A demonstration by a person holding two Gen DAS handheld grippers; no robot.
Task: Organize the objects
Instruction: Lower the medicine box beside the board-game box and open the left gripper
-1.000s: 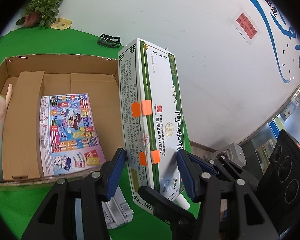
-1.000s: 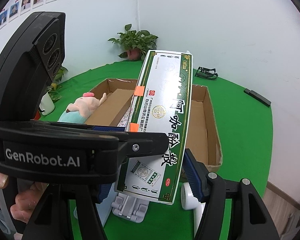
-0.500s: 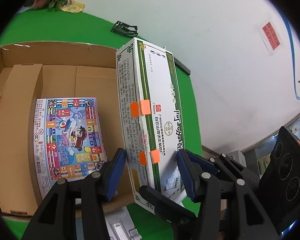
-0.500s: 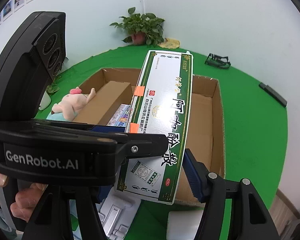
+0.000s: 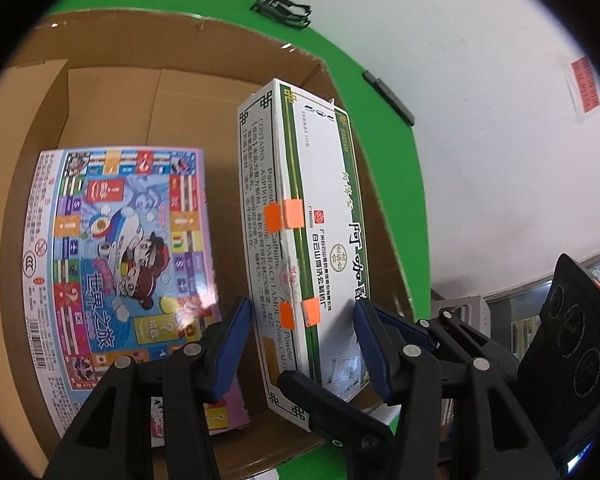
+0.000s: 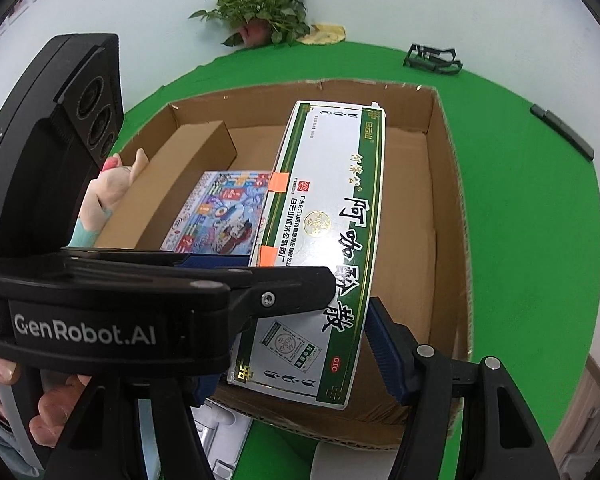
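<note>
A long white and green medicine box (image 5: 320, 208) (image 6: 332, 208) hangs tilted over the right half of an open cardboard box (image 5: 180, 28) (image 6: 452, 200). My left gripper (image 5: 302, 336) is shut on its near end, blue pads against both side faces. My right gripper (image 6: 296, 352) is shut on the same end; its left finger is hidden behind the left gripper's black body (image 6: 120, 304). Inside the cardboard box lie a colourful board game box (image 5: 120, 248) (image 6: 220, 216), a brown carton (image 6: 172, 184) and a pink plush toy (image 6: 108, 184).
The cardboard box sits on a round green table (image 6: 540, 240). A potted plant (image 6: 260, 12), a black clip (image 6: 432, 56) and a black bar (image 6: 560, 132) lie near the far edge. A white plastic piece (image 6: 216, 436) lies in front of the box. A person's hand (image 6: 56, 412) shows.
Both grippers carried the medicine box forward and down, from in front of the cardboard box to over its inside, right of the board game box. The grip stayed the same.
</note>
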